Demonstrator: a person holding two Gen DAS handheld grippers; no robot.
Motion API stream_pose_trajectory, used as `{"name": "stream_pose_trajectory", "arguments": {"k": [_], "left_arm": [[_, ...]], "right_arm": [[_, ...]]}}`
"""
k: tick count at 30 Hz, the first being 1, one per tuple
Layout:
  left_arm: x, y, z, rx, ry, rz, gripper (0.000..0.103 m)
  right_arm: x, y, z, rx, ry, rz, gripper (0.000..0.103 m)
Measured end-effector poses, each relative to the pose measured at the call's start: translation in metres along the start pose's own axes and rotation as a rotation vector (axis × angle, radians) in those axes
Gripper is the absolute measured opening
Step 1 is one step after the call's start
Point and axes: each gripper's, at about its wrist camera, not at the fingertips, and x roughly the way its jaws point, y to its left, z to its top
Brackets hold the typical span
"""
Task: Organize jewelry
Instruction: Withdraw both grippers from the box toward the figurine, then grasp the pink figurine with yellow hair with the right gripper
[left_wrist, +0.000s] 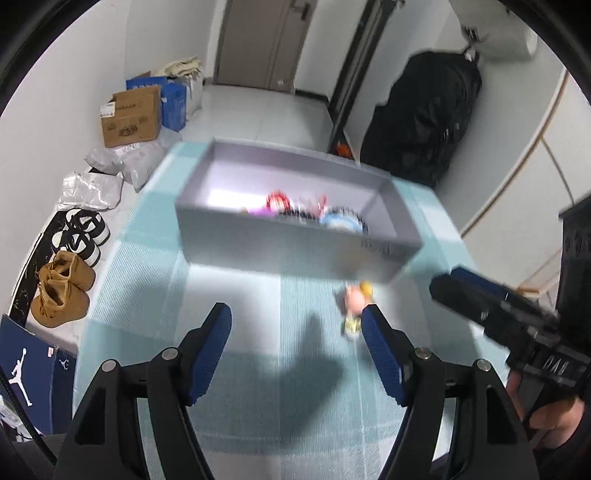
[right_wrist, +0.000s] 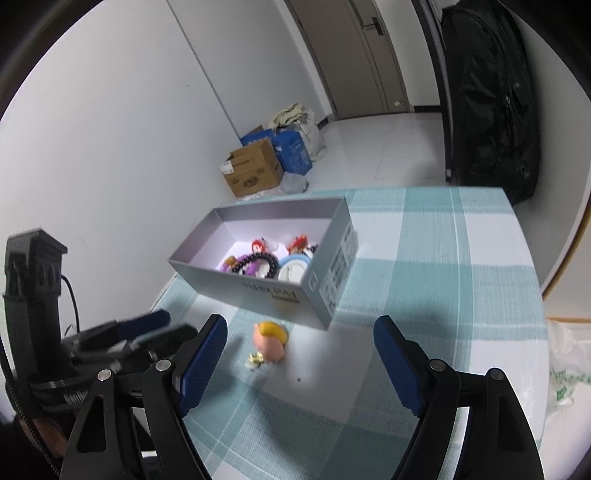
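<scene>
Both tongs, left (left_wrist: 295, 325) and right (right_wrist: 301, 336), gape wide and empty, so I'd say grabbing the pink-and-yellow plastic charm (right_wrist: 271, 339) for the grey cardboard box (right_wrist: 236, 278) comes next.

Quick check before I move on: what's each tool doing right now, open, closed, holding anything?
Left tool: open, holding nothing.
Right tool: open, holding nothing; the small charm lies loose on the tablecloth.

Your left gripper (left_wrist: 297, 325) and right gripper (right_wrist: 301, 334) match: black angular frames, ribbed blue jaw pads, silver pivot screws. Bare skin shows on your right hand (left_wrist: 554, 413).
</scene>
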Motion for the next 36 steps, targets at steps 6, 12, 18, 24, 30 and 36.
{"name": "stream_pose_trajectory", "arguments": {"k": [6,12,18,24,30,36], "left_arm": [[0.001,-0.003,-0.007,0.035,0.027,0.012,0.069],[0.009,0.014,-0.013,-0.074,0.062,0.028,0.068],[0.004,0.014,-0.015,-0.058,0.045,0.046,0.068],[0.002,0.013,-0.015,-0.038,0.04,0.058,0.068],[-0.001,0.012,-0.016,-0.012,0.027,0.071,0.068],[-0.001,0.013,-0.016,-0.014,0.025,0.077,0.068]], "right_arm": [[0.009,0.002,-0.006,-0.002,0.04,0.005,0.077],[0.021,0.011,-0.011,-0.034,0.076,0.024,0.072],[0.038,0.013,-0.01,-0.004,0.113,0.047,0.063],[0.055,0.019,-0.007,-0.017,0.139,0.028,0.051],[0.062,0.025,-0.006,-0.048,0.142,0.016,0.034],[0.064,0.024,-0.004,-0.052,0.156,0.014,0.027]]}}
